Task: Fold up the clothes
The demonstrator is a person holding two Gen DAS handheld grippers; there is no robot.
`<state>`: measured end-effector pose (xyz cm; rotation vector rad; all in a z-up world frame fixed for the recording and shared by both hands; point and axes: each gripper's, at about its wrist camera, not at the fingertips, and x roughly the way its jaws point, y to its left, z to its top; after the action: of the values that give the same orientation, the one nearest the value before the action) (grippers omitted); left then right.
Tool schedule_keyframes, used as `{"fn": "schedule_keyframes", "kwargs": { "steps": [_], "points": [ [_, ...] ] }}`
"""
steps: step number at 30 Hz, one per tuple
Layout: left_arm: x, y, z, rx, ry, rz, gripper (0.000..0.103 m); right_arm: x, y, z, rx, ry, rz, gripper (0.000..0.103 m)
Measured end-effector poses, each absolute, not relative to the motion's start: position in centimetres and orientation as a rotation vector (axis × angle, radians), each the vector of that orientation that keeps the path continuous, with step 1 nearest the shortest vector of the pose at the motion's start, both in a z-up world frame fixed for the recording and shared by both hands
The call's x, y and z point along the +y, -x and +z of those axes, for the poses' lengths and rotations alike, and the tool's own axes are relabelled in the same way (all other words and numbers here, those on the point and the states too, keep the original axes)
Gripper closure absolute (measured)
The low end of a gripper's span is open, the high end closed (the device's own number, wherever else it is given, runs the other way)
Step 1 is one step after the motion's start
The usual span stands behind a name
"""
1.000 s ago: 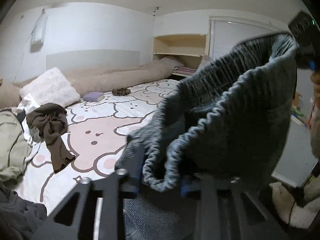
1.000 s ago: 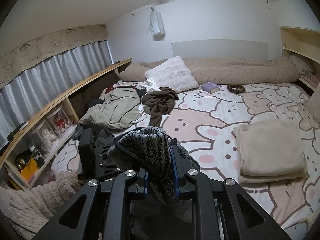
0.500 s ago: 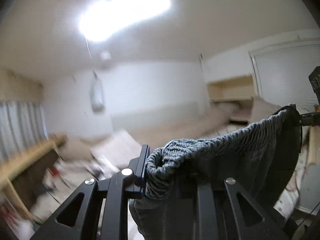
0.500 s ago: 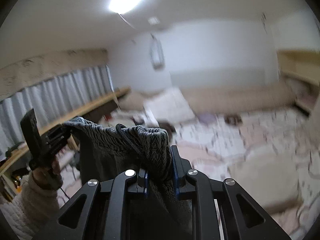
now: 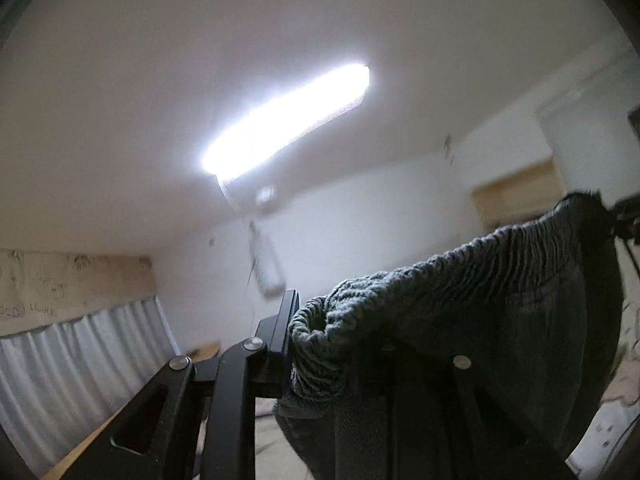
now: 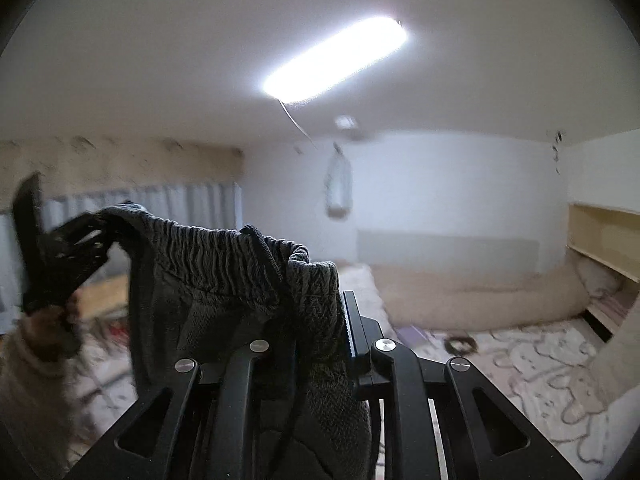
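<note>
My left gripper (image 5: 320, 332) is tilted up toward the ceiling, jaws clamped tight on the grey shorts (image 5: 460, 304); my right gripper (image 6: 316, 312), raised level alongside, pinches the waistband's other end.

The right tool (image 6: 316, 320) is clamped on one end of the grey knit waistband (image 6: 208, 248), with its black drawstring (image 6: 272, 276) hanging down. The left tool (image 6: 64, 264) pinches the other end, held taut above the bed (image 6: 540, 360).
</note>
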<state>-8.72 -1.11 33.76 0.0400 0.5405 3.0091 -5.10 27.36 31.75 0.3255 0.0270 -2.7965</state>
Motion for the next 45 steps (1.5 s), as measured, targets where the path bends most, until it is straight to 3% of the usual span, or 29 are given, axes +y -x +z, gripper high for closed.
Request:
{"fn": "schedule_keyframes", "kwargs": {
  "steps": [5, 9, 14, 17, 21, 30, 33, 35, 38, 40, 45],
  "points": [
    [-0.4, 21.3, 30.4, 0.528, 0.164, 3.11, 0.082, 26.1, 16.0, 30.0, 0.053, -0.476, -2.874, 0.085],
    [1.1, 28.0, 33.0, 0.553, 0.128, 3.2, 0.082, 26.3, 16.1, 31.4, 0.115, -0.354, -2.921, 0.085],
    [1.3, 22.9, 37.3, 0.592, -0.256, 3.213, 0.082, 26.7, 14.8, 33.2, 0.212, -0.173, -2.964, 0.085],
    [1.2, 16.7, 34.3, 0.755, -0.366, 3.133, 0.082, 26.9, 14.1, 34.3, 0.271, -0.062, -2.982, 0.085],
    [1.4, 10.8, 20.7, 0.855, -0.015, 2.995, 0.082, 27.9, 9.1, 24.6, 0.441, -0.16, -2.918, 0.085],
    [1.9, -1.6, -12.7, 0.942, 0.812, 2.515, 0.082, 29.5, 0.5, -10.0, 0.279, -1.115, -2.628, 0.085],
    [2.2, -4.7, -20.2, 0.986, 0.934, 2.403, 0.082, 29.9, -0.7, -16.8, 0.276, -1.345, -2.553, 0.085],
    [1.3, -5.0, -20.3, 0.961, 0.938, 2.399, 0.081, 29.8, -0.8, -17.4, 0.282, -1.353, -2.547, 0.085],
    [-1.0, -3.9, -17.4, 0.795, 0.987, 2.377, 0.068, 30.2, -0.3, -16.7, 0.254, -1.356, -2.535, 0.085],
    [-2.5, -3.1, -14.8, 0.654, 1.029, 2.359, 0.047, 30.1, -0.1, -17.2, 0.269, -1.383, -2.515, 0.085],
    [-5.6, -2.8, -8.9, 0.417, 1.055, 2.521, 0.025, 29.6, 0.0, -18.0, 0.242, -1.457, -2.484, 0.078]
  ]
}}
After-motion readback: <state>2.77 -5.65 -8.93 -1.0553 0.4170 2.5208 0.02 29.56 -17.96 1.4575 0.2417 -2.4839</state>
